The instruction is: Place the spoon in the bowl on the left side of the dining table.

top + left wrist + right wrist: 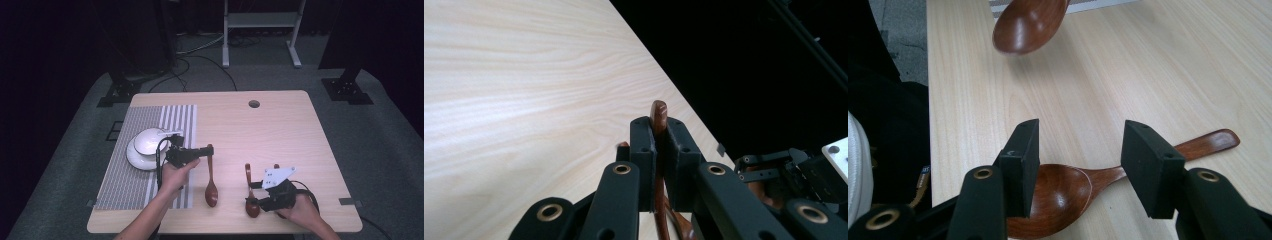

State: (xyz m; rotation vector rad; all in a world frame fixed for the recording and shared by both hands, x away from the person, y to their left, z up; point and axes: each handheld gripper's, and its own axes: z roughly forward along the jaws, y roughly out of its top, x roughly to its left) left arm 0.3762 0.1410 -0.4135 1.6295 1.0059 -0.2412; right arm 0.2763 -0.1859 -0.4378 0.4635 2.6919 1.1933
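Observation:
Two brown wooden spoons are on the light wooden table (280,130). My left gripper (209,150) is shut on the handle tip of the left spoon (211,189), whose bowl hangs near the table. In the left gripper view the handle tip (658,112) sticks up between the closed pads. The right spoon (250,197) lies flat on the table. My right gripper (250,192) stands open over it, jaws on either side of where the bowl (1060,197) meets the handle. The held spoon's bowl (1029,24) hangs at the top of the right gripper view.
A white bowl (150,140) on a white saucer (137,159) sits on a striped grey placemat (130,170) at the table's left. A round cable hole (254,104) is near the far edge. A metal stand (260,30) is on the floor beyond.

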